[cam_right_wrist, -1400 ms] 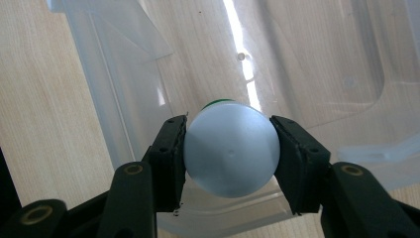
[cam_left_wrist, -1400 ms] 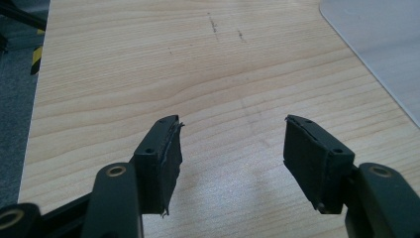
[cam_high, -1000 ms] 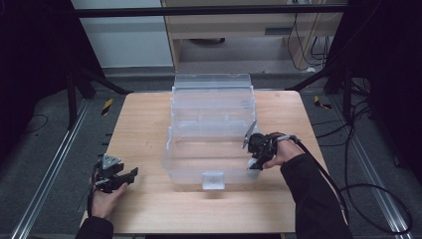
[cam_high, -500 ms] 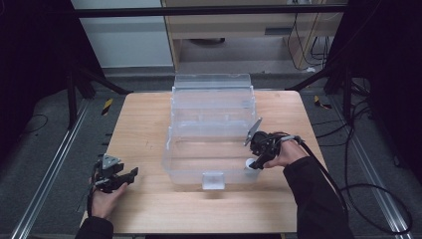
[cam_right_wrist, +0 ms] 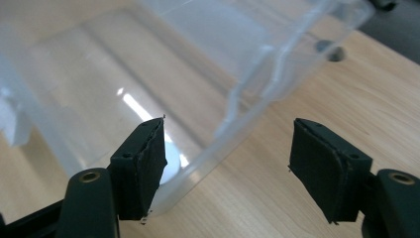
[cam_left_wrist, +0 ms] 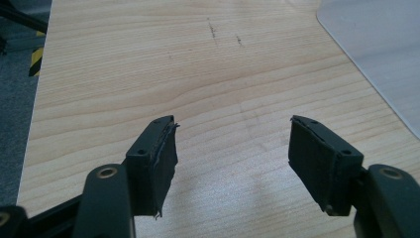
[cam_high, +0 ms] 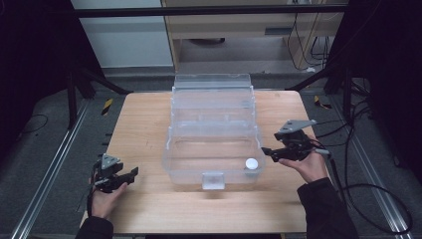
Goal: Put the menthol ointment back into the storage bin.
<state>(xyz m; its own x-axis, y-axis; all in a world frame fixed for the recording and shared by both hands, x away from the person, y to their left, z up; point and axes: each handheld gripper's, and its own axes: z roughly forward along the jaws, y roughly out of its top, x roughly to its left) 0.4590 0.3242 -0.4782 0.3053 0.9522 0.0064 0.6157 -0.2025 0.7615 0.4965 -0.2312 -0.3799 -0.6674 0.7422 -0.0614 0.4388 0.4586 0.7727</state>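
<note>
A clear plastic box [cam_high: 214, 149] with its lid swung back stands mid-table. A small white round piece [cam_high: 251, 163] lies inside it at the near right corner, seen through the wall as a white round piece [cam_right_wrist: 171, 157] in the right gripper view. My right gripper [cam_high: 268, 152] is open just outside the box's right wall, its jaws apart over the rim [cam_right_wrist: 233, 134] with nothing between them. My left gripper [cam_high: 130, 174] rests open low over the bare wood at the near left, well clear of the box [cam_left_wrist: 376, 54].
The wooden table [cam_high: 144, 124] has free surface on both sides of the box. Cables [cam_high: 368, 194] trail off the right edge. A metal rail [cam_high: 45, 184] runs along the floor at left, and a cabinet stands behind the table.
The right gripper pulled back to the right, out of the box, and opened; the white round piece now lies on the box floor. The left gripper stayed put.
</note>
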